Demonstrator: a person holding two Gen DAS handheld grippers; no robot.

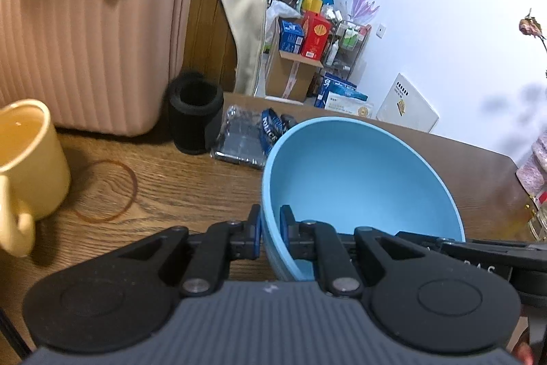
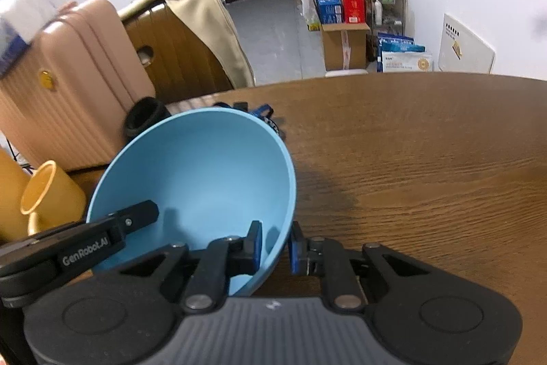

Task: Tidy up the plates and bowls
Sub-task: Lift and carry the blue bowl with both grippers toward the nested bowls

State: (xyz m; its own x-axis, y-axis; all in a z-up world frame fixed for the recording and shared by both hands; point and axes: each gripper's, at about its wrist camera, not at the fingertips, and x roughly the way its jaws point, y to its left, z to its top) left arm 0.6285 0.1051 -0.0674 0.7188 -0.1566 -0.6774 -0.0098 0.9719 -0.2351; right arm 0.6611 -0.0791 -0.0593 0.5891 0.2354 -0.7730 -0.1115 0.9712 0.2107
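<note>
A light blue bowl (image 1: 359, 180) sits over the wooden table (image 1: 177, 180), held by both grippers. My left gripper (image 1: 270, 228) is shut on the bowl's near left rim, one finger inside and one outside. My right gripper (image 2: 275, 245) is shut on the bowl's (image 2: 201, 173) near right rim in the same way. The left gripper's arm (image 2: 85, 242) shows at the bowl's left in the right wrist view. The bowl is empty.
A yellow mug (image 1: 24, 166) stands at the left, by a rubber band (image 1: 106, 190). A black foam cylinder (image 1: 195, 118) and a plastic packet (image 1: 246, 135) lie behind the bowl. A pink suitcase (image 1: 85, 29) stands at the back left. Bare table (image 2: 427, 166) spreads to the right.
</note>
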